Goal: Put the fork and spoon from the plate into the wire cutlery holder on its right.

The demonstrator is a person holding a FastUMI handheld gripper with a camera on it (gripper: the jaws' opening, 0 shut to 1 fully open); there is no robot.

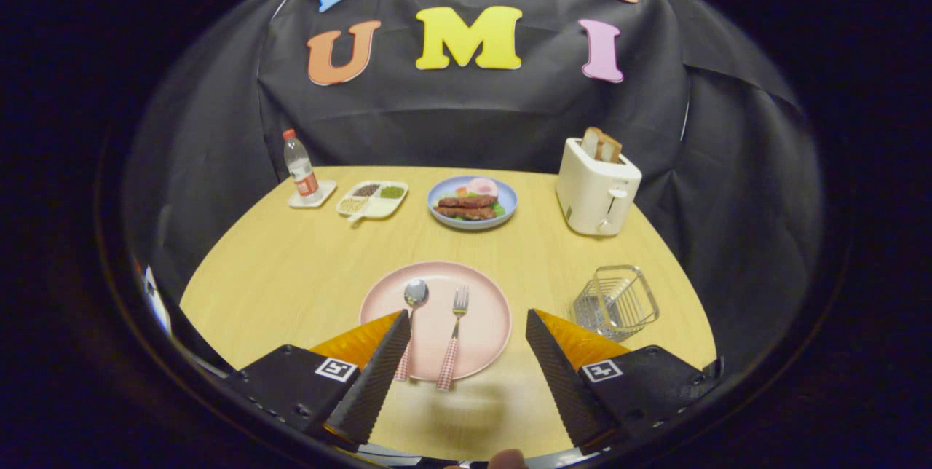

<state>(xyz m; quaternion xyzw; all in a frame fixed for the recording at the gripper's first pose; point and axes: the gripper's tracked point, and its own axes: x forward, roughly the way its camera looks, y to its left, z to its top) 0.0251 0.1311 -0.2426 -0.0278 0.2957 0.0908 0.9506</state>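
Note:
A pink plate (480,294) lies on the wooden table just ahead of my fingers. On it lie a spoon (415,294) at the left and a fork (457,309) beside it, both with checked red-and-white handles pointing toward me. The spoon's handle runs behind my left finger (378,374). An empty wire cutlery holder (616,301) stands to the plate's right, beyond my right finger (557,374). My gripper (467,317) is open, above the near half of the plate, with nothing held.
At the back of the table stand a white toaster (595,192) with bread, a blue plate of food (472,202), a divided white dish (371,199) and a water bottle (301,172) on a coaster. Bare table (291,272) lies left of the pink plate.

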